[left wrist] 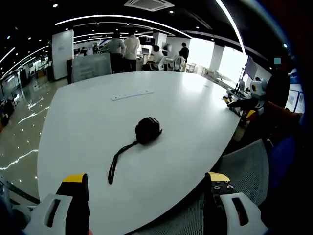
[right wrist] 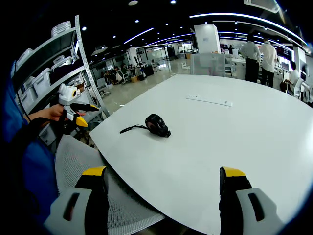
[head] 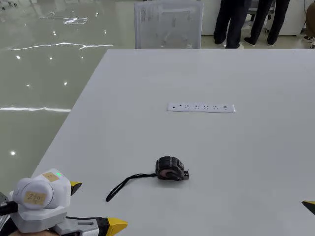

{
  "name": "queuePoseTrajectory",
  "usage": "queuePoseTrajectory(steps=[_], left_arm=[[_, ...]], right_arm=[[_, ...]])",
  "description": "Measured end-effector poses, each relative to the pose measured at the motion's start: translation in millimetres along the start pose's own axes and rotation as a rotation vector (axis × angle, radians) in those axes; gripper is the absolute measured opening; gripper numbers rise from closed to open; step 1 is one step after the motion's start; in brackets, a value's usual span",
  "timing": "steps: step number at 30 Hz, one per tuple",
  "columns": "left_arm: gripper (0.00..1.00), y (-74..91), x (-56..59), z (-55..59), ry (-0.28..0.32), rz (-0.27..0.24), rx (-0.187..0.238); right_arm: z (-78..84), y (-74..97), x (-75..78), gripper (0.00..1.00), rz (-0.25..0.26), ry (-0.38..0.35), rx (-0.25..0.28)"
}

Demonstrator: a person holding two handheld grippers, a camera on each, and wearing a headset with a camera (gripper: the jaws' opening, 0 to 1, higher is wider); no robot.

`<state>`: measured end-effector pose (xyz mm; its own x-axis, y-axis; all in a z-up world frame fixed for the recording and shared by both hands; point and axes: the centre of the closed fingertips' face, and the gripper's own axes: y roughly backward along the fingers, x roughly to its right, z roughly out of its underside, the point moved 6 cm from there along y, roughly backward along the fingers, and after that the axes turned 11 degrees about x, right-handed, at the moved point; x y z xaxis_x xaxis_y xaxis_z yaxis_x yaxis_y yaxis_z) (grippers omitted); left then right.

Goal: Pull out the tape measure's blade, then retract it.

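Note:
A black tape measure (head: 171, 168) lies on the white table (head: 236, 162), its blade fully in. Its black wrist strap (head: 123, 186) trails toward the near left edge. My left gripper (head: 96, 205) is at the near left corner, open, well short of the strap. A yellow fingertip (head: 309, 205) of my right gripper pokes in at the right edge. In the left gripper view the tape measure (left wrist: 147, 129) lies ahead of the open left gripper (left wrist: 145, 177). In the right gripper view the tape measure (right wrist: 157, 125) lies far ahead of the open right gripper (right wrist: 164, 172). Both grippers hold nothing.
A white power strip (head: 201, 107) lies flat beyond the tape measure. A grey chair (head: 168, 24) stands at the table's far edge, with people (head: 234, 19) standing behind it. A mesh chair seat (right wrist: 78, 161) is by the near edge. Shelving (right wrist: 44, 63) stands to one side.

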<state>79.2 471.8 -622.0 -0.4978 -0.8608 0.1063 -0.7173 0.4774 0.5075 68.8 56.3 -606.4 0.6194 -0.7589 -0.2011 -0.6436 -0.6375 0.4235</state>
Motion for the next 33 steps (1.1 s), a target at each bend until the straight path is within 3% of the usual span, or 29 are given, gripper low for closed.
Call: queuePoseTrajectory(steps=[20, 33], left_arm=[[0.93, -9.7, 12.9, -5.7, -0.015, 0.020, 0.007], [0.92, -13.7, 9.3, -10.2, -0.027, 0.024, -0.002]], right_arm=[[0.6, -3.6, 1.1, 0.89, -0.010, 0.013, -0.003], [0.2, -4.3, 4.0, 0.87, -0.013, 0.023, -0.007]])
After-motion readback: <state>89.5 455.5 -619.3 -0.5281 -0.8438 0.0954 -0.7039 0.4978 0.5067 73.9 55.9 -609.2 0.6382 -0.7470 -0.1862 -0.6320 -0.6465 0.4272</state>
